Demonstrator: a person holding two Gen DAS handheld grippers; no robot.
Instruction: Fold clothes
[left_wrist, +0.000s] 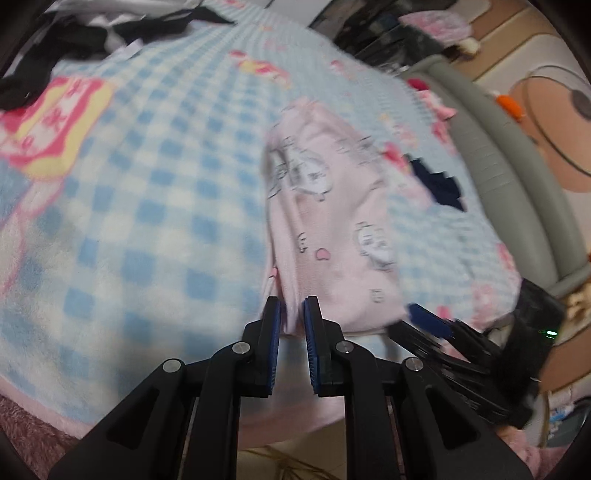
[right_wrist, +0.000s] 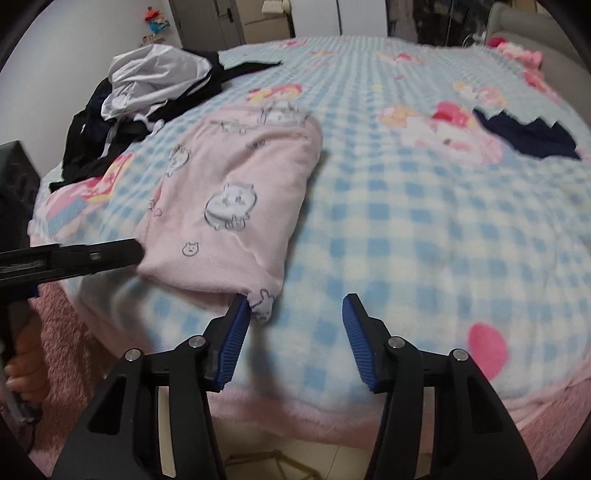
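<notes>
While the left tongs (left_wrist: 291, 317) pinch its near edge, the soft pink fleece garment with cartoon animals (right_wrist: 236, 199) lies folded over on the bed.
The right tongs (right_wrist: 295, 314) are wide apart beside its corner. It looks light and floppy; grab edges. Blue checked fleece blanket (right_wrist: 424, 229), dark clothes pile (right_wrist: 122, 122) behind.

- Pink garment (right_wrist: 236, 192): soft, matt fleece;
- Checked blanket (right_wrist: 424, 229): fuzzy plush;
- Right gripper (right_wrist: 295, 310): matt black plastic, ribbed blue pads (right_wrist: 232, 343);
- White garment (right_wrist: 155, 74): glossy satin
</notes>
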